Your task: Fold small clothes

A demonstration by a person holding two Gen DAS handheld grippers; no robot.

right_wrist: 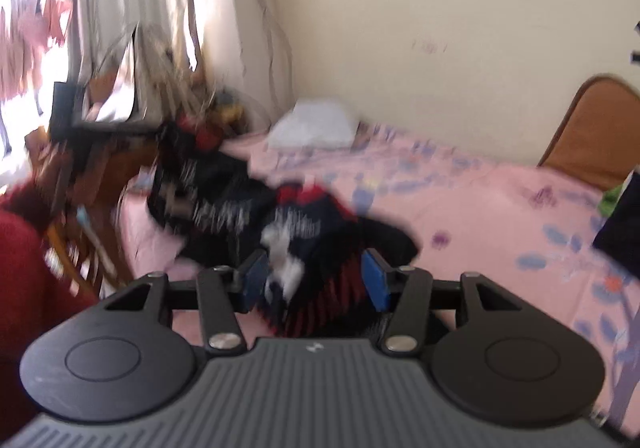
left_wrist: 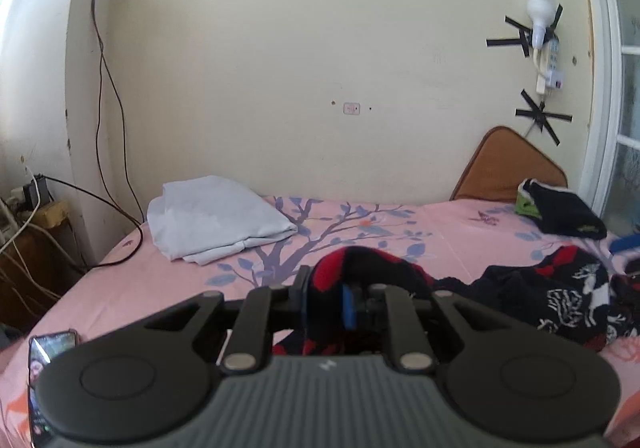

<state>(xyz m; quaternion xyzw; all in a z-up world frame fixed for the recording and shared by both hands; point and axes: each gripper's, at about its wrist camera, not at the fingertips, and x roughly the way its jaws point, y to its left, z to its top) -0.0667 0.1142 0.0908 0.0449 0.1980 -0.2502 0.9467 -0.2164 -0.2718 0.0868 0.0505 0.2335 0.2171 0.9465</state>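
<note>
Gripping a bunched red-and-black fold of the patterned garment point(left_wrist: 520, 288) between nearly closed pads, the left claw point(left_wrist: 325, 306) holds it just ahead of its fingers over the pink bed point(left_wrist: 460, 232), while the right claw point(right_wrist: 314, 280) stands wide apart with the cloth lying between its blue pads point(right_wrist: 376, 280), apparently ungripped. With the right view badly blurred, that claw could close on too many layers or miss the edge, leaving a crooked fold. The thick bunch could also slip from the left claw's narrow pinch.
</note>
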